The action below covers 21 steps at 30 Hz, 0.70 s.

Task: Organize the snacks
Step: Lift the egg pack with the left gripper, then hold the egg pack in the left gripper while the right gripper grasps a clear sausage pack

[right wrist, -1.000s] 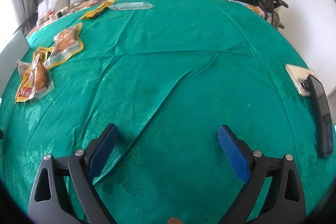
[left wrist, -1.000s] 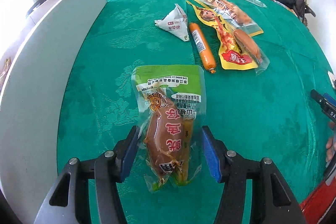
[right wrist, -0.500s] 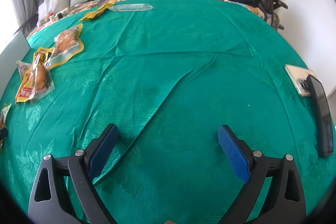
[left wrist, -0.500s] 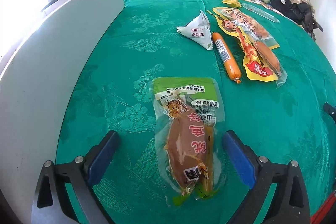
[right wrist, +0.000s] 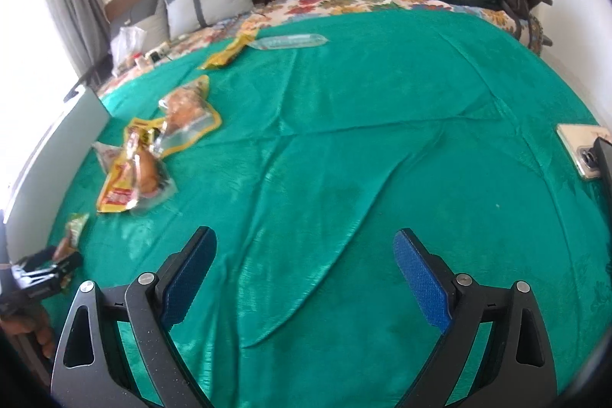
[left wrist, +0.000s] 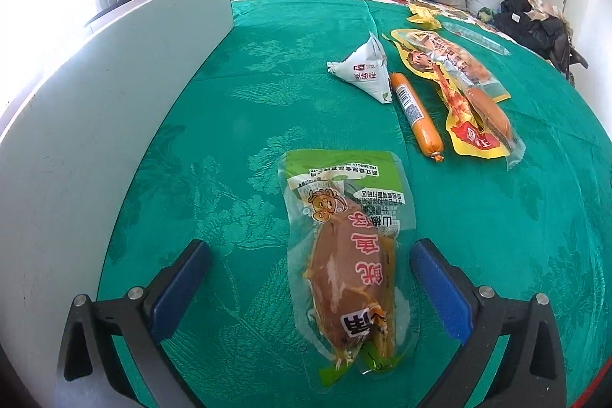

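The left gripper [left wrist: 310,287] has just opened wide, straddling the green snack packet [left wrist: 346,255] at lower centre; the right gripper [right wrist: 304,278] gapes empty.

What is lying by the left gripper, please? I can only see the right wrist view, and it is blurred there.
Observer: A green-topped vacuum pack holding a brown snack lies flat between the left gripper's jaws, which have just been opening; the pads stand clear of it.
Operator: Thank you. Is anything hidden behind the yellow packs?
Observer: Yes, an orange sausage lies between the nearer yellow pack and a white triangular pack.
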Available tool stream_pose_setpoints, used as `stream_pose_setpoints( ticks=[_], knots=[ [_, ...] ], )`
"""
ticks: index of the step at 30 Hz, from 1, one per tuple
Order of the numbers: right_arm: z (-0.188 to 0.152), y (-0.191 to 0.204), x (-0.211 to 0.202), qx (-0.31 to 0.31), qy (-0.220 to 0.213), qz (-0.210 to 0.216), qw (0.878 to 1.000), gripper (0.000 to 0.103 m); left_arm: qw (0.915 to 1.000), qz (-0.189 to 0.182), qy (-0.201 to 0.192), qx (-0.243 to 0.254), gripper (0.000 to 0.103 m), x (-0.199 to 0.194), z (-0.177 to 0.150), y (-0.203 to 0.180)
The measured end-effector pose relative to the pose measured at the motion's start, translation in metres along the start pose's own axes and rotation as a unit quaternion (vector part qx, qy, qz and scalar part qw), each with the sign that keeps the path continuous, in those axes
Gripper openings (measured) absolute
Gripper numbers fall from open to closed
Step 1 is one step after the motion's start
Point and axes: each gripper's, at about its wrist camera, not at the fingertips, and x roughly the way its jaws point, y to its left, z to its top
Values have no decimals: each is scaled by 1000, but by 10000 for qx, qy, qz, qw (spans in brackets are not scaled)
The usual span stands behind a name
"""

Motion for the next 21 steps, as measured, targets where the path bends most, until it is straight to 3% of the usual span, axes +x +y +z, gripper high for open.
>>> stream_pose_setpoints(
  ticks=[4,10,11,12,14,15,18,19,20,21],
  knots=[
    [31,53,53,-401,698,722,9941,94,10000,-7,6,0,103,0,0,0],
    [61,110,132,-875,1531,560,9827,93,9993,-119,351,111,101,3,9,2],
    [59,116,137,-1045,1718,571,9779,85,9992,-137,367,124,99,2,10,2],
    [56,124,136,-1381,1715,425,9745,64,9991,-166,345,175,90,0,9,1],
    [51,131,133,-1757,1866,342,9660,38,9985,-292,250,394,61,-6,10,-5],
    [52,128,127,-1698,1873,373,9668,28,9977,-330,335,492,55,-6,11,-7],
    [57,105,101,-1078,1782,577,9764,23,9966,-632,424,311,53,-13,11,0],
    [59,96,89,-841,1707,701,9792,19,9960,-748,440,188,52,-17,9,5],
    [58,87,77,-629,1620,755,9819,4,9951,-871,457,57,52,-22,7,9],
    [58,79,67,-423,1554,860,9832,3,9941,-986,458,-50,52,-27,4,14]
  ],
)
